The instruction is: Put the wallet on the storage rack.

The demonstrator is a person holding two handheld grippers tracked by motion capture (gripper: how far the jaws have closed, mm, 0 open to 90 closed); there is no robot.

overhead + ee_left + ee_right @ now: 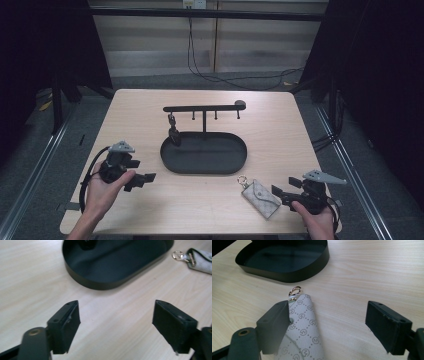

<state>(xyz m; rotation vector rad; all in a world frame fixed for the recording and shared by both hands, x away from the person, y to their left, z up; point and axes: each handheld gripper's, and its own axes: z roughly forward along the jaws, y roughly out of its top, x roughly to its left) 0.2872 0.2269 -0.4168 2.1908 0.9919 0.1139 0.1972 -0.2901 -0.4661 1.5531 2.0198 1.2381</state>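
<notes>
A grey patterned key pouch with a gold ring lies flat on the table near the front right. My right gripper is just to its right and is open. In the right gripper view the pouch lies beside the left jaw of my right gripper, and neither pad presses on it. My left gripper hovers at the front left, open with nothing between its jaws. In its own view my left gripper faces bare wood, with the pouch far off at the upper right.
A black oval tray sits mid-table, its rim close ahead of the left gripper. Behind it rises a black stand with a hook bar. A small dark item hangs from the leftmost hook.
</notes>
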